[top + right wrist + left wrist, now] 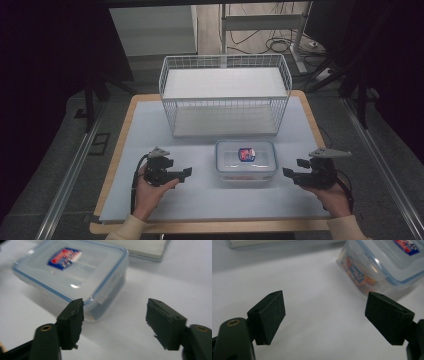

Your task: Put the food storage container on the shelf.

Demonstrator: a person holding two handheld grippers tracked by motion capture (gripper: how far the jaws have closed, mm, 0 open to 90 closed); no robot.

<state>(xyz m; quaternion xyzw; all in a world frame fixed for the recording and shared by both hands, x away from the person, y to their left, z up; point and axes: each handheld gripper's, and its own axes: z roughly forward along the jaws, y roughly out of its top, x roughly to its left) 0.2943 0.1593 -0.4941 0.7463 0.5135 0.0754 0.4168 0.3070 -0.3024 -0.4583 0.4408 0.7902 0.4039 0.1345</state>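
A clear plastic food container with a blue-rimmed lid and a red-and-blue sticker sits on the white mat, near its front middle. To its left a hand holds my left gripper, open and empty, jaws pointing toward the container, which lies ahead and to the right in the left gripper view. To the right of the box my right gripper is open too, with nothing between its jaws. In the right gripper view the container's corner lies just beyond the left fingertip.
A white wire basket with a flat white shelf stands behind the container at the back of the table. The white mat covers a wooden tabletop. Cables and a desk frame lie on the floor beyond.
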